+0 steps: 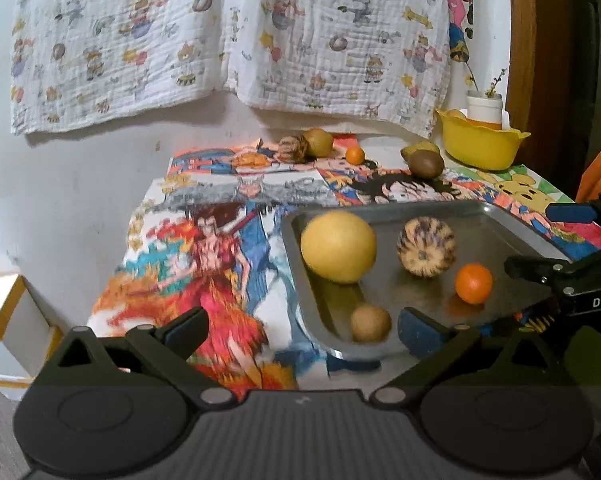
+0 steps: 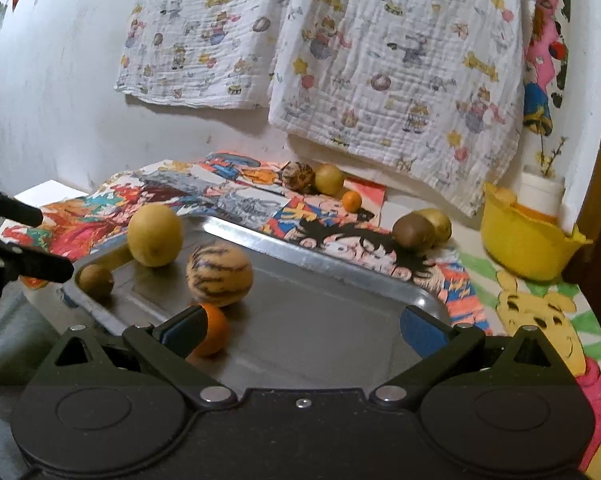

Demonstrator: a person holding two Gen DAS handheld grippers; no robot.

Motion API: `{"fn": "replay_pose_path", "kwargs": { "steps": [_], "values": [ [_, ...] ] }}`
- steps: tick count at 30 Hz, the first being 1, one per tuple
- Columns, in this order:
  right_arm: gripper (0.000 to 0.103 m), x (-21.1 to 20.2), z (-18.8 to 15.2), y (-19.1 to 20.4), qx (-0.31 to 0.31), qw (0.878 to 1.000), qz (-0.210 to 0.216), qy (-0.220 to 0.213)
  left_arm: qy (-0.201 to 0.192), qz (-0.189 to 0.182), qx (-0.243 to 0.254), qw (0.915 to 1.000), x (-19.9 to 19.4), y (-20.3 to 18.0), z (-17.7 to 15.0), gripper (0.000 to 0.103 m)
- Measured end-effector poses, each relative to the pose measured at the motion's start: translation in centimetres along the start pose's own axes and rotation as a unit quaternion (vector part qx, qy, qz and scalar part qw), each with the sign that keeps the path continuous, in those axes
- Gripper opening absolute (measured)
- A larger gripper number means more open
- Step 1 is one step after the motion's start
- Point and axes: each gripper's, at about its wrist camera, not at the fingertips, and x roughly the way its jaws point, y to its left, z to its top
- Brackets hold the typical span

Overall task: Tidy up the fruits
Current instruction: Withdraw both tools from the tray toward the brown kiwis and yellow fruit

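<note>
A metal tray (image 1: 512, 220) (image 2: 340, 266) holds a big yellow fruit (image 1: 338, 246) (image 2: 154, 234), a striped melon (image 1: 425, 247) (image 2: 219, 274), a small orange (image 1: 473, 283) (image 2: 214, 332) and a small brown fruit (image 1: 370, 323) (image 2: 96, 278). My right gripper (image 2: 302, 322) (image 1: 548, 240) is open over the tray's near side. The orange lies just inside its left finger, partly hidden by the pad. My left gripper (image 1: 302, 322) (image 2: 32, 240) is open and empty at the tray's left end, near the brown fruit.
Loose on the cartoon cloth at the back are a striped fruit (image 2: 297, 176), a yellow-green fruit (image 2: 329, 178), a tiny orange (image 2: 351, 201), a brown fruit (image 2: 412, 231) and a yellow one (image 2: 440, 222). A yellow bowl (image 2: 528, 240) and white jar (image 2: 540, 196) stand far right.
</note>
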Motion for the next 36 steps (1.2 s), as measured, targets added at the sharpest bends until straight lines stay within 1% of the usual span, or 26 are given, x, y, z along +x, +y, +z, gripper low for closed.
{"fn": "replay_pose_path", "kwargs": {
  "steps": [6, 12, 19, 24, 27, 31, 36],
  "values": [
    [0.102, 0.4, 2.3, -2.5, -0.013, 1.000, -0.001, -0.024, -0.004, -0.001, -0.006, 1.0000, 2.2, 0.8, 3.2, 0.103],
    [0.102, 2.1, 4.1, -4.9, -0.039, 0.999, -0.011, -0.028, -0.006, -0.012, -0.014, 0.9998, 5.4, 0.8, 6.4, 0.103],
    [0.102, 3.9, 5.3, -6.7, -0.030, 0.999, -0.015, -0.036, 0.004, -0.024, 0.004, 0.9997, 9.0, 0.2, 10.0, 0.103],
    [0.102, 6.0, 6.5, -8.2, -0.002, 1.000, -0.018, -0.025, 0.012, -0.039, 0.010, 0.9991, 11.9, 0.0, 12.8, 0.103],
    [0.102, 7.6, 7.4, -9.3, 0.028, 0.999, -0.020, -0.004, 0.014, -0.051, 0.012, 0.9985, 13.7, -0.1, 14.4, 0.103],
    [0.102, 9.0, 8.6, -10.8, 0.065, 0.998, -0.024, 0.013, 0.017, -0.075, 0.015, 0.9969, 15.6, -0.1, 16.2, 0.103],
    [0.102, 10.6, 9.4, -12.5, 0.101, 0.994, -0.036, 0.028, 0.021, -0.089, 0.020, 0.9957, 17.7, -0.5, 17.8, 0.103]
  ]
}}
